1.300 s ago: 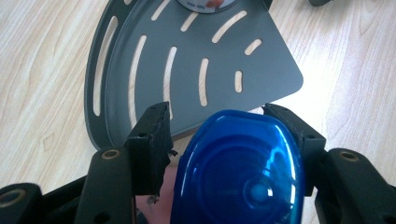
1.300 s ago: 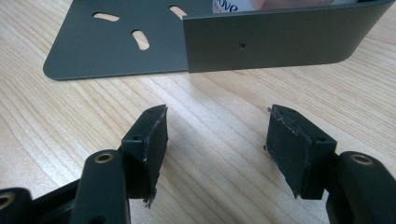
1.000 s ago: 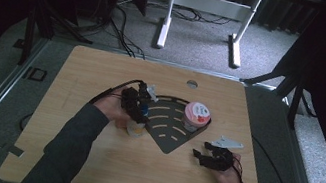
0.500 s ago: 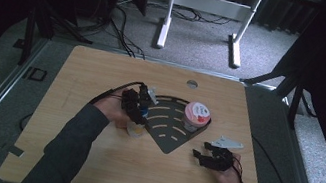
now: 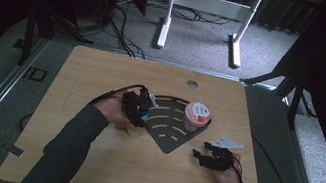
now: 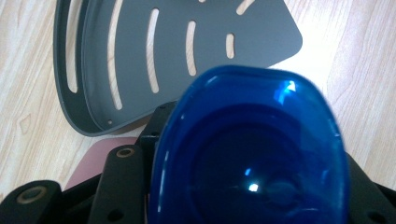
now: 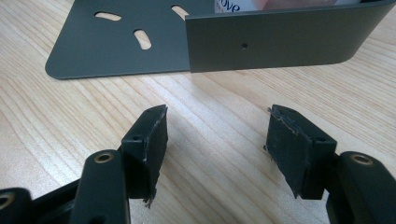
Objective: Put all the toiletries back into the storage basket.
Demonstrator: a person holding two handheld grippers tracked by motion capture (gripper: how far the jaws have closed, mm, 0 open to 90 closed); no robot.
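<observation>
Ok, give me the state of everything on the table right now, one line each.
Left gripper: shut on the blue-capped bottle.
Blue-capped bottle: held, beside the rack.
Right gripper: open, empty, over the table.
Grey slotted rack: flat on the table.
Pink-lidded tub: upright in the rack, lid on.

The left hand-held gripper [image 5: 136, 108] is clamped on a blue cap [image 6: 247, 154]; the right hand-held gripper [image 7: 217, 149] rests low with its jaws spread wide apart, empty

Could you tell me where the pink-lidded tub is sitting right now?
In the high view, the pink-lidded tub stands at the right corner of the dark slotted tray, against its raised wall, beyond the right gripper.
</observation>
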